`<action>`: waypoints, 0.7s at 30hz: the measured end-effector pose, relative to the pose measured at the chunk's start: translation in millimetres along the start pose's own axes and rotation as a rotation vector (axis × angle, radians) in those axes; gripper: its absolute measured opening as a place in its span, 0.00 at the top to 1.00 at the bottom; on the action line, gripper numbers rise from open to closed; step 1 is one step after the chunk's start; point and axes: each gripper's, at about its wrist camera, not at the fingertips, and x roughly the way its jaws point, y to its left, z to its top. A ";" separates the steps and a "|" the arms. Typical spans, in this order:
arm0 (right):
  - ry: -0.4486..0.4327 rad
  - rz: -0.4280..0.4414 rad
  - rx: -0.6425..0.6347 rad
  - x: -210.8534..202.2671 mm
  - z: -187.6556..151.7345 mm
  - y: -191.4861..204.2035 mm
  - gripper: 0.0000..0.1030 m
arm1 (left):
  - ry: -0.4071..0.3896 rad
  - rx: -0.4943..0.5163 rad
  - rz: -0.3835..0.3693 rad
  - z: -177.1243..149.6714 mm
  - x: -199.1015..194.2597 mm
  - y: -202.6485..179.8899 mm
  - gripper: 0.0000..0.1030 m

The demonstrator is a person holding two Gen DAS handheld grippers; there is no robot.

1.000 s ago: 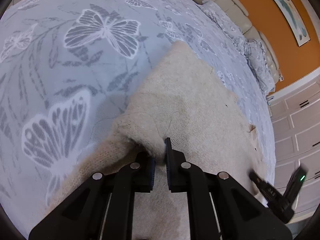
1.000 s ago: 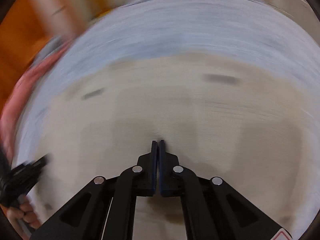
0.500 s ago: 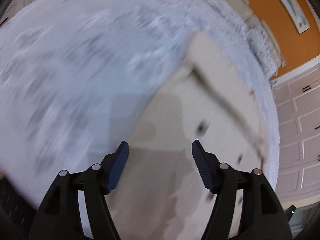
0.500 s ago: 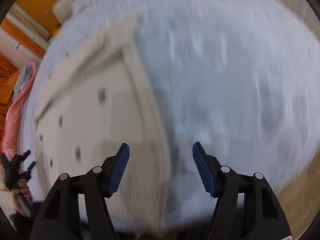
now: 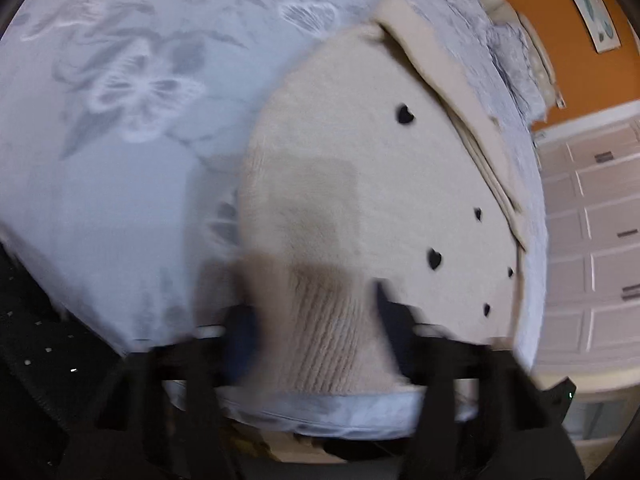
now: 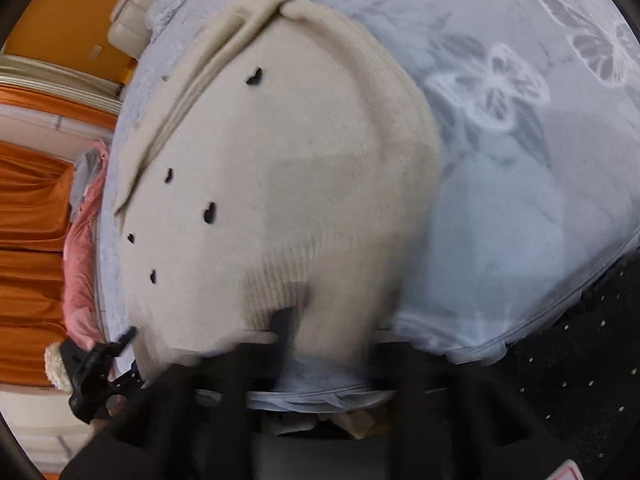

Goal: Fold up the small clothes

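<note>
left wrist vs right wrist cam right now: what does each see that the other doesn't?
Left wrist only: white panelled cabinet doors and a framed picture on the orange wall.

Right wrist only: orange curtains, a pink garment at the bed's far edge, and the left gripper seen from outside.

Both: the cream sweater with small black hearts, lying on the butterfly-print bedspread. Each camera's own jaws are closing around the ribbed hem; motion blur hides whether the pads press yet.
</note>
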 end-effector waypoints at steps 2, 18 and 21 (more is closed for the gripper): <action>-0.046 0.018 -0.008 -11.9 1.3 4.2 0.93 | 0.012 -0.008 -0.021 1.6 -4.7 -3.6 0.90; -0.104 -0.069 -0.294 -114.6 -77.7 5.0 0.96 | -0.040 0.155 -0.003 -65.4 -115.9 -3.9 0.94; -0.044 -0.096 -0.350 -121.0 -107.6 3.6 0.96 | 0.013 0.207 0.024 -98.4 -130.0 -0.5 0.94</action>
